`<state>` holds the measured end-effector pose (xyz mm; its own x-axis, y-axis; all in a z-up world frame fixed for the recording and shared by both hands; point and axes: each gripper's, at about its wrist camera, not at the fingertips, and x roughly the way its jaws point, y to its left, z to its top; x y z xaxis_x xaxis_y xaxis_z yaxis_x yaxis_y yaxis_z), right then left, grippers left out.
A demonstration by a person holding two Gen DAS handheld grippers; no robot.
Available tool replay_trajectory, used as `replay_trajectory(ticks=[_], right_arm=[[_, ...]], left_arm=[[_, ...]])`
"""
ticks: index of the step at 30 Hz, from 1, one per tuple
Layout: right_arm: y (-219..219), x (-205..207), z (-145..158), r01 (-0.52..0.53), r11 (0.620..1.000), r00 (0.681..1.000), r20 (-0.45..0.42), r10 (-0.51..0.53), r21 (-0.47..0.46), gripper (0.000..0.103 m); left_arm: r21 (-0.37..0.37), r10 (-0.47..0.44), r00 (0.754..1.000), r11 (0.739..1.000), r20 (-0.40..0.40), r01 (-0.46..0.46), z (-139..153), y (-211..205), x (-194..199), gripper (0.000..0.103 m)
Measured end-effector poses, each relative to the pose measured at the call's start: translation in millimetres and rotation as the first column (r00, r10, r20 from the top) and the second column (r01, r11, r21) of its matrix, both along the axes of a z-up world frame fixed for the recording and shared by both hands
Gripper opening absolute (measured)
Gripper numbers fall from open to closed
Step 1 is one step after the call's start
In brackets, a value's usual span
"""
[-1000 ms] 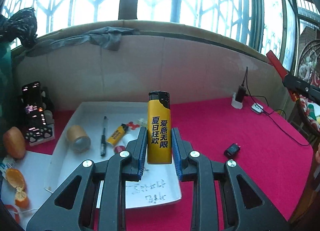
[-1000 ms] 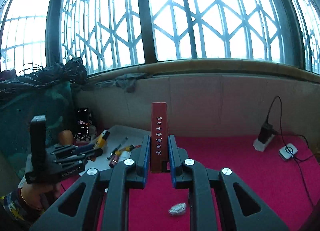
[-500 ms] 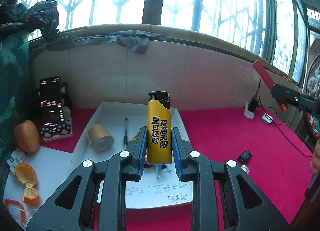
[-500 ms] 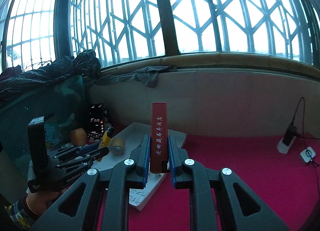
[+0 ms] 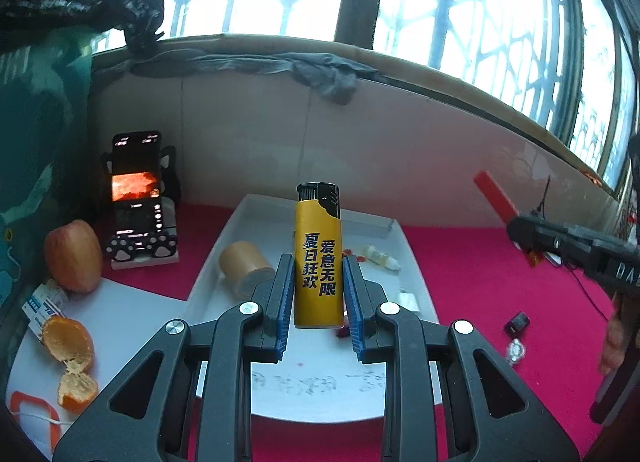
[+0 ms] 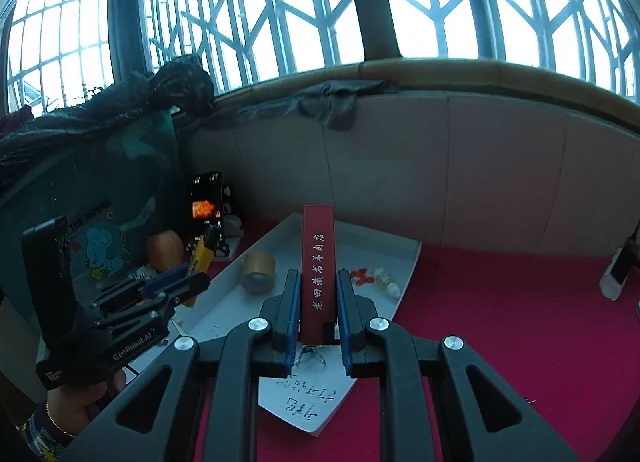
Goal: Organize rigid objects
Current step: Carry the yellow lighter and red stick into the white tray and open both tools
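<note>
The yellow lighter [image 5: 318, 258] is standing upright between the blue pads of the left gripper [image 5: 319, 298], whose jaws are pressing closed against its lower half; its black cap is rising clear above them. The red box [image 6: 318, 272] is likewise standing on end, clamped low in the closed right gripper [image 6: 318, 310]. Both grippers are hovering over the white tray [image 5: 416, 262], in which a tape roll [image 5: 244, 268] and a small dropper bottle [image 6: 386, 280] are lying, on the red tablecloth [image 6: 500, 322].
</note>
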<state>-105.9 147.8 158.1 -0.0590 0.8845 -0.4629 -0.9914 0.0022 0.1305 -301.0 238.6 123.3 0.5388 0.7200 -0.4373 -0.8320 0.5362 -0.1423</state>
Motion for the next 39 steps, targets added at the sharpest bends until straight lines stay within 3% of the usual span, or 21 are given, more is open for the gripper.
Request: replay_trajectory(ticks=[7, 21, 28, 30, 31, 32, 34, 38, 39], right_arm=[[38.3, -3.3, -9.6, -0.002, 0.998, 1.0, -0.029, 0.0, -0.067, 0.015], [123.3, -4.4, -70.1, 0.088, 0.965, 0.993, -0.055, -0.105, -0.248, 0.016], [126.2, -5.1, -78.4, 0.12, 0.962, 0.991, -0.023, -0.13, -0.243, 0.016], [122.9, -5.7, -74.6, 0.127, 0.965, 0.991, -0.014, -0.134, -0.228, 0.017], [119.7, -5.7, -72.2, 0.13, 0.968, 0.991, -0.012, -0.136, -0.215, 0.017], [116.9, -5.3, -70.5, 0.135, 0.97, 0.99, -0.011, -0.14, -0.204, 0.02], [111.8, -5.9, -67.9, 0.152, 0.971, 0.988, 0.002, -0.154, -0.186, 0.053], [92.2, 5.2, -64.8, 0.195, 0.97, 0.979, -0.028, -0.201, -0.145, 0.099], [85.3, 6.8, -63.6, 0.201, 0.971, 0.977, -0.037, -0.208, -0.131, 0.103]], left_arm=[[-0.038, 0.037, 0.999, 0.999, 0.011, -0.037, 0.6, 38.7, -12.5, 0.023], [-0.175, -0.03, 0.992, 0.985, -0.125, 0.008, -45.1, 89.3, 50.1, 0.024], [-0.19, 0.014, 0.993, 0.981, -0.118, -0.036, -46.3, 97.9, 42.6, 0.024], [-0.189, 0.028, 0.993, 0.981, -0.117, -0.05, -44.8, 97.8, 40.4, 0.033], [-0.186, 0.038, 0.993, 0.981, -0.115, -0.059, -43.6, 97.3, 38.1, 0.053], [-0.18, 0.051, 0.993, 0.981, -0.111, -0.07, -42.6, 95.6, 36.2, 0.083], [-0.15, 0.095, 0.99, 0.983, -0.103, -0.11, -39.3, 91.7, 28.7, 0.101], [-0.128, 0.158, 0.984, 0.978, -0.081, -0.167, -32.2, 82.2, 11.3, 0.103], [-0.114, 0.177, 0.98, 0.976, -0.09, -0.187, -31.0, 78.2, 9.4, 0.103]])
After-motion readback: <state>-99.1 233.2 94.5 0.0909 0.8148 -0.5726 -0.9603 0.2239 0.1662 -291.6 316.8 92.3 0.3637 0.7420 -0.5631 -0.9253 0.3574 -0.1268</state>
